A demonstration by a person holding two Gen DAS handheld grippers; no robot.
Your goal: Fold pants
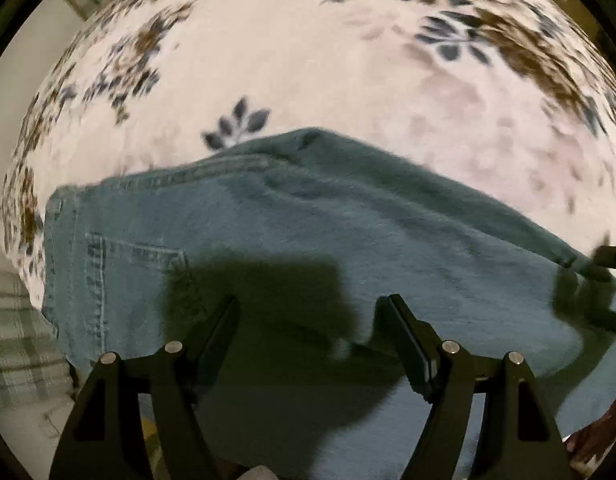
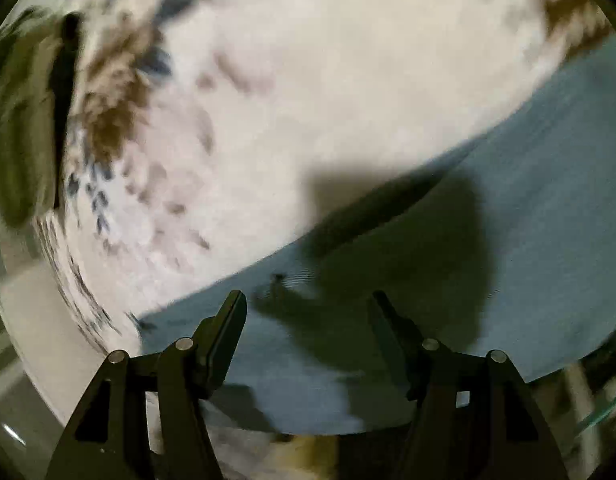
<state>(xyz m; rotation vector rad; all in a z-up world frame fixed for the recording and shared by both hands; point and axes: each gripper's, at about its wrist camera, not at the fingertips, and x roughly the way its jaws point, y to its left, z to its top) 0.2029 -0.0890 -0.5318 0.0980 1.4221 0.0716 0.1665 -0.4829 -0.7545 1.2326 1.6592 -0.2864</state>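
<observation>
Both grippers, left (image 1: 312, 312) and right (image 2: 308, 308), above jeans (image 1: 348, 240), jaws spread, holding nothing

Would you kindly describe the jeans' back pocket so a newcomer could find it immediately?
Start at the white floral blanket, then the light blue jeans spread across it. Near their left end, by the waistband, is the back pocket, the only patch outlined with double stitching.

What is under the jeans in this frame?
The jeans lie on a white blanket with a blue and brown leaf print, which shows all around the denim in both wrist views. Whatever lies directly beneath the denim is covered. Both grippers hang open above the jeans.
</observation>
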